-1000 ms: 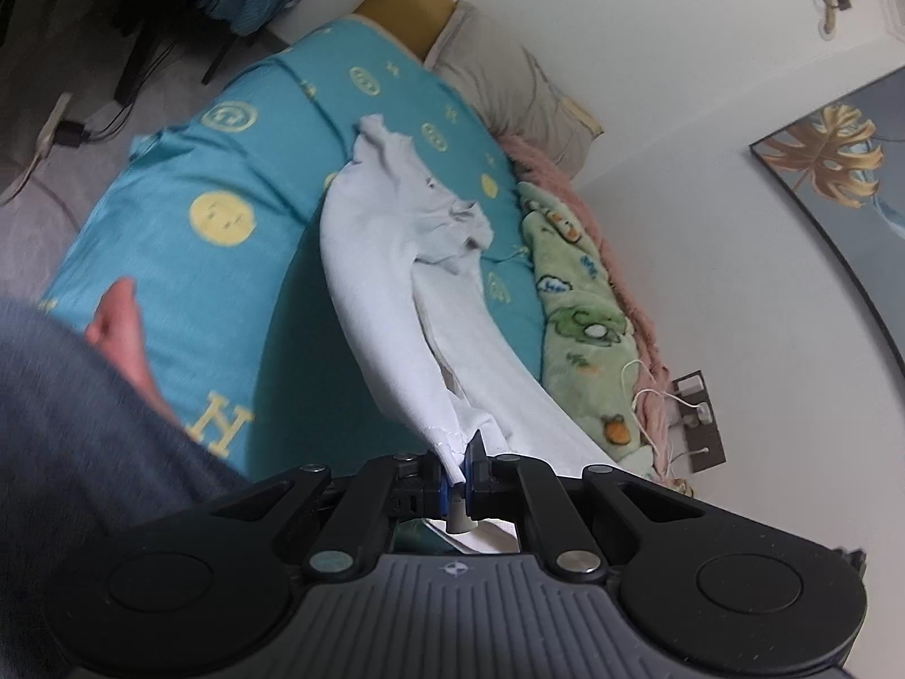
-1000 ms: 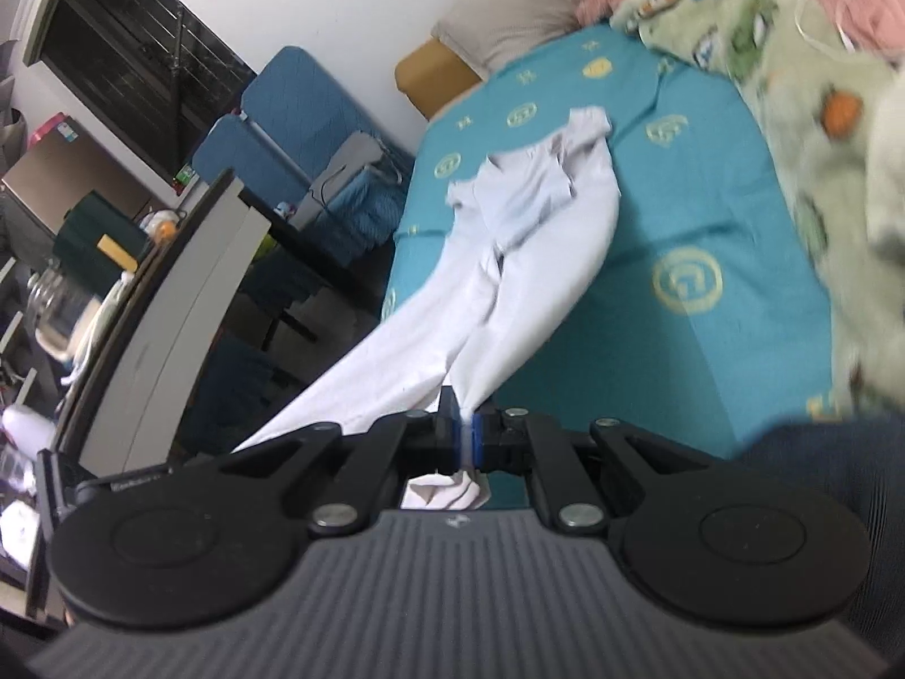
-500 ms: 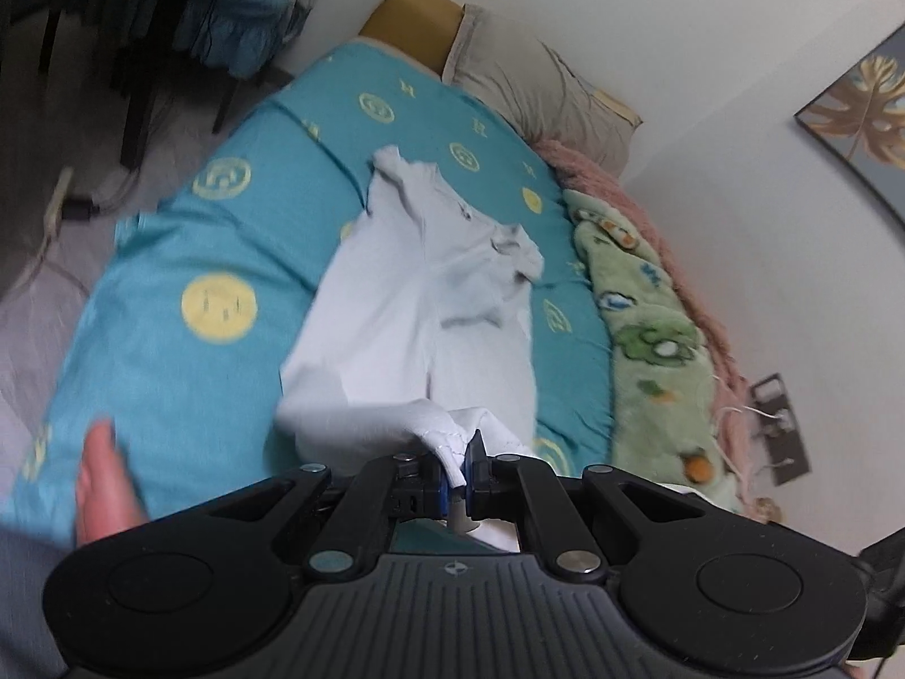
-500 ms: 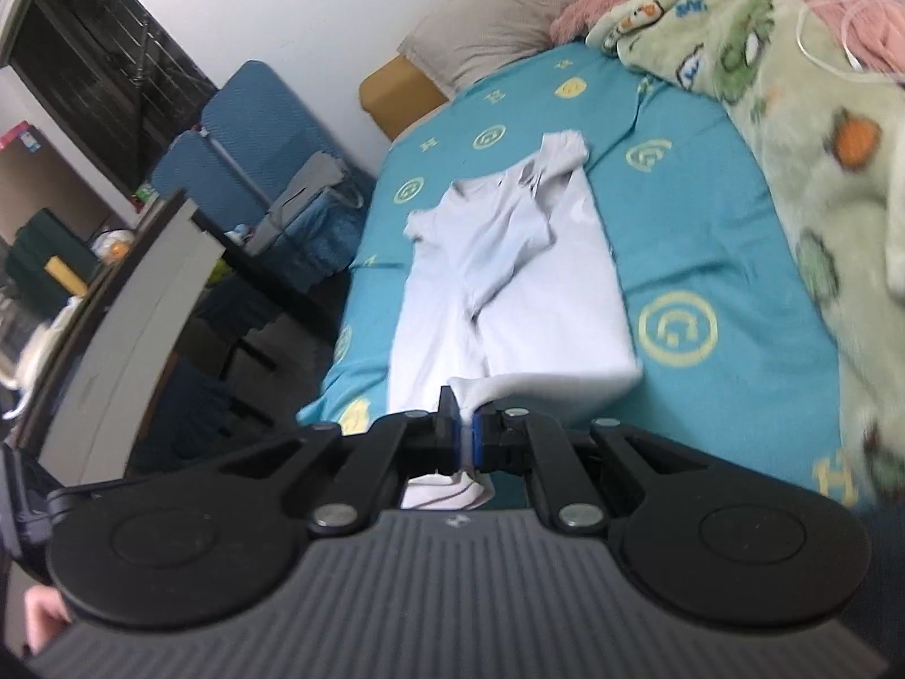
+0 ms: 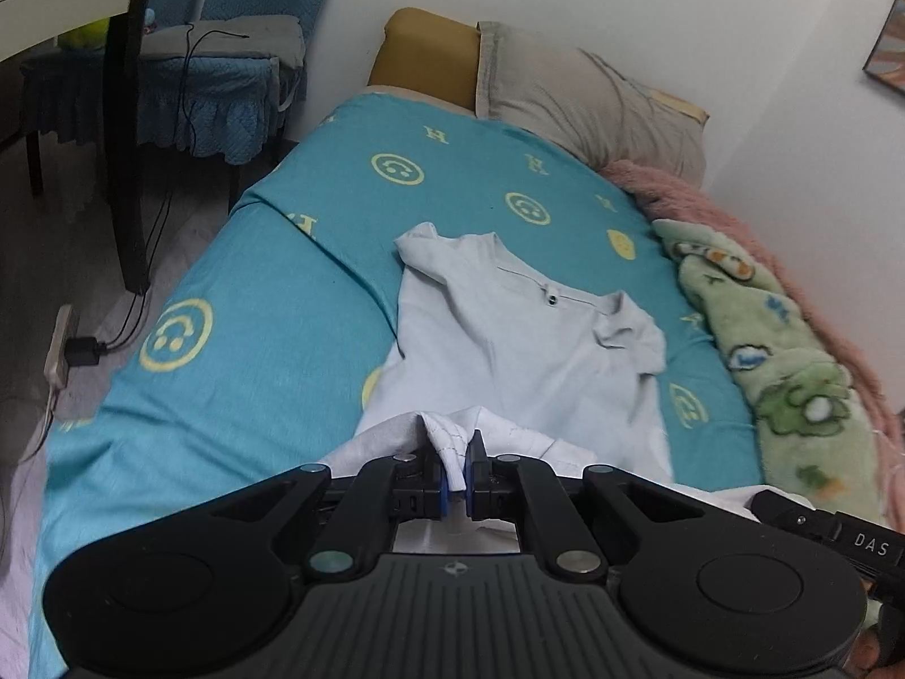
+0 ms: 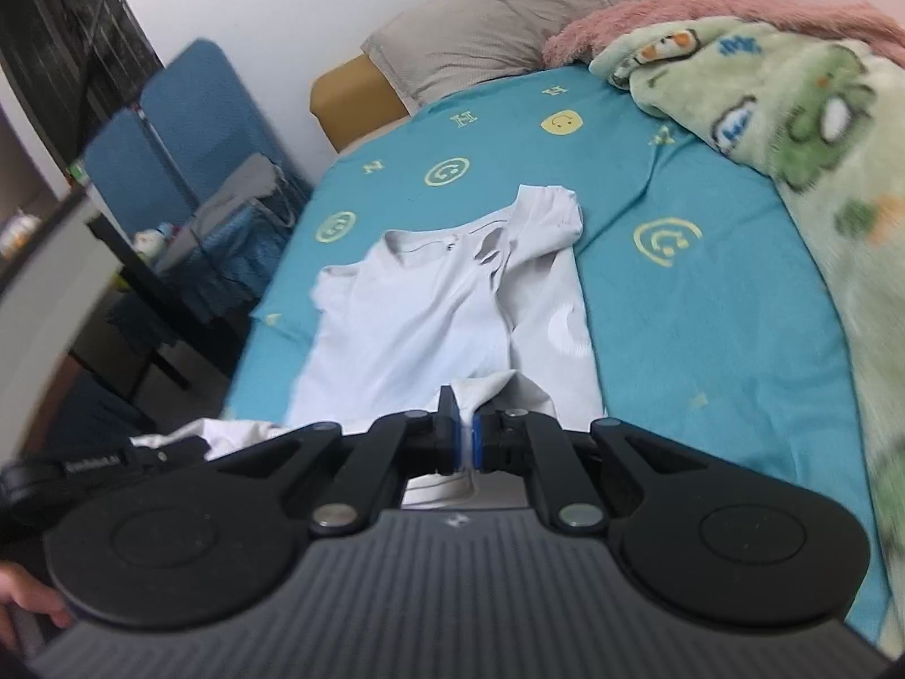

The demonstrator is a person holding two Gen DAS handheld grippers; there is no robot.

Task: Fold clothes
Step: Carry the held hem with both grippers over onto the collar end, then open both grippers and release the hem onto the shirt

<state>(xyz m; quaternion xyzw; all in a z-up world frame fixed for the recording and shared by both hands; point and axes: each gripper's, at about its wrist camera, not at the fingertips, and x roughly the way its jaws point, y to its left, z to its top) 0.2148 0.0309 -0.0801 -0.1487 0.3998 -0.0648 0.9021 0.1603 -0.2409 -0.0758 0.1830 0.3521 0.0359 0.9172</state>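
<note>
Now | left tongs (image 5: 457,472), right tongs (image 6: 465,444) clenched on shirt (image 5: 526,339) hem | teal sheet (image 5: 271,305) bare on both sides

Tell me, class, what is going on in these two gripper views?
A person is folding a white T-shirt on a bed with a teal smiley-print sheet. The left gripper and the right gripper are each shut on the shirt's hem edge nearest the cameras. The rest of the shirt lies spread on the sheet, collar pointing toward the grey pillow, sleeves rumpled. A green blanket lies bunched along the bed's far side.
</note>
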